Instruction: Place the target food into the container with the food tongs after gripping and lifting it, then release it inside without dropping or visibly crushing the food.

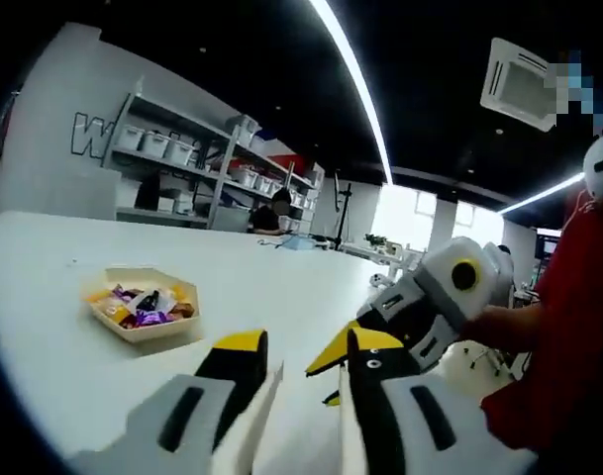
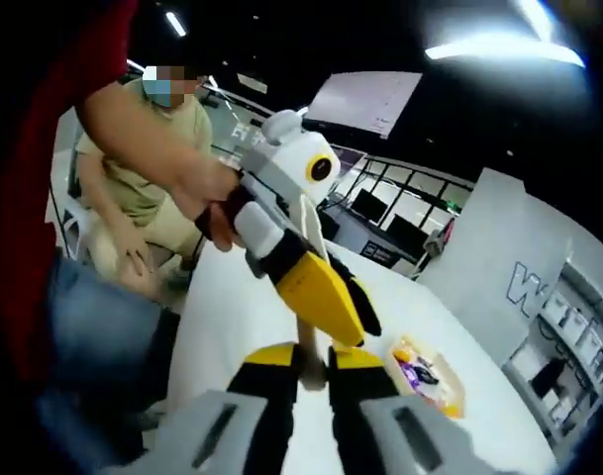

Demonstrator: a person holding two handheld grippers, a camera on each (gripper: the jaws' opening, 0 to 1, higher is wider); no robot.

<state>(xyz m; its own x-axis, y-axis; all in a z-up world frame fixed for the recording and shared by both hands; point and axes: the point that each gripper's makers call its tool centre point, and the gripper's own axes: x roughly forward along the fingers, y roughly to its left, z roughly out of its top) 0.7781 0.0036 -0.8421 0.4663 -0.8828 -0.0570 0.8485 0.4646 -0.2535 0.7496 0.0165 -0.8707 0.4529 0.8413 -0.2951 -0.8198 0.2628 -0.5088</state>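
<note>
Clearly both grippers hang above the white tabletop (image 1: 44,297), away from the tray of wrapped snacks (image 1: 143,307) at left of the frame. The left gripper (image 1: 306,361) has fingers apart, empty; the right gripper (image 2: 316,364) has fingers narrow, holding nothing.

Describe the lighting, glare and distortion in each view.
Left gripper view: ceiling light strip bends into a fisheye arc; windows blown out; tray of wrapped food evenly lit, slightly soft. Right gripper view: ceiling lamp glares; table washed out; left gripper close and blurred.
</note>
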